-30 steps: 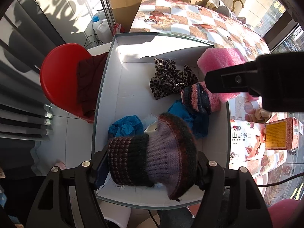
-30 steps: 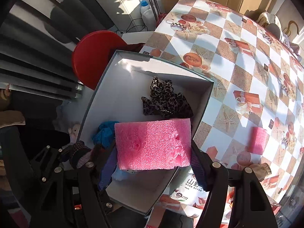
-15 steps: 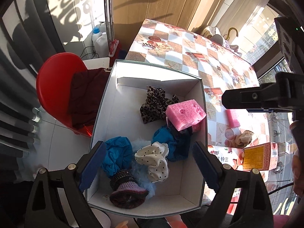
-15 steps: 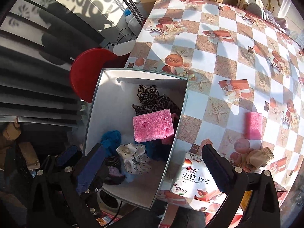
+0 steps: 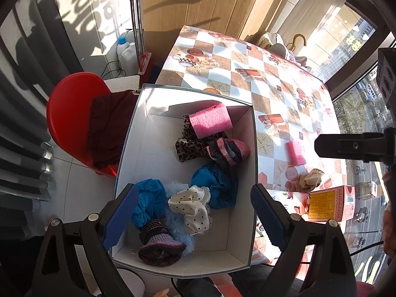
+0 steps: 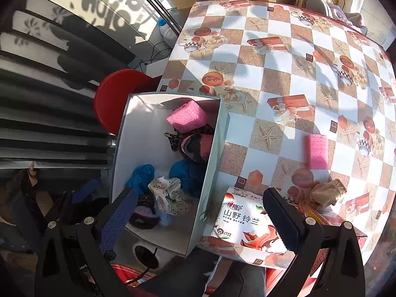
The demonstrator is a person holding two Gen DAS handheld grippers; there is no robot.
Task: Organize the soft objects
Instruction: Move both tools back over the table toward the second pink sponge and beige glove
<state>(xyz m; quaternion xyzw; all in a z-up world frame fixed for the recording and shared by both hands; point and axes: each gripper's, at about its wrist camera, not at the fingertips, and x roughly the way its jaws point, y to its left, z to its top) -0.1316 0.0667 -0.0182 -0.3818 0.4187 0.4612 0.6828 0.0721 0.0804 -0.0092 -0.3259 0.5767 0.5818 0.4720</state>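
Pink foam block lies at the far end of the white box, resting on a leopard-print cloth, with a striped knit sock beside it against the right wall. Both the left gripper and the right gripper hang spread wide and empty above the box's near end. A second pink foam piece sits on the checkered tablecloth, near its right edge.

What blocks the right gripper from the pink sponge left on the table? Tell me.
Nothing visible does. The right gripper is open and empty, and the pink sponge lies alone on bare tablecloth ahead of it. The tissue pack sits low between the fingers, and the beige sock lies nearer than the sponge, beside the path.
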